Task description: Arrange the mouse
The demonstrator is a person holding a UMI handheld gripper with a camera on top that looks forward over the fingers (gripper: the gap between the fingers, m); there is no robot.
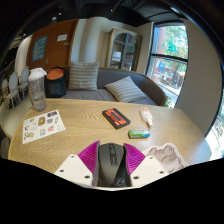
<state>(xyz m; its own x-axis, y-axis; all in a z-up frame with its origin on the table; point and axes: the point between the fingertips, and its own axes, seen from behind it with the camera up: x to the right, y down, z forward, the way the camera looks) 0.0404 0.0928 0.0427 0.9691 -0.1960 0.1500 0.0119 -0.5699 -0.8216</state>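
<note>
One black mouse [113, 163] sits between the two pink pads [89, 155] of the gripper [113, 168], which is closed narrowly on it, a pad pressed to each flank. The mouse is at the near edge of the pale wooden table [85, 135].

Counting what else lies on the table: one sheet of paper [41, 125] printed with small pictures, out at ten o'clock from the mouse, its writing too small to read; one dark flat book or box [116, 118] with a red mark on its cover at twelve o'clock, nothing legible on it; one small pale green object [141, 132] at one o'clock; one slim whitish item [148, 117] beyond that; one crumpled light cloth [166, 154] just beside the right finger at three o'clock. One clear lidded bottle [37, 89] stands far off at ten o'clock, near a dark round pot [56, 82].

Beyond the table is one grey sofa [140, 88] carrying two striped cushions [84, 76], with large windows [172, 58] behind.
</note>
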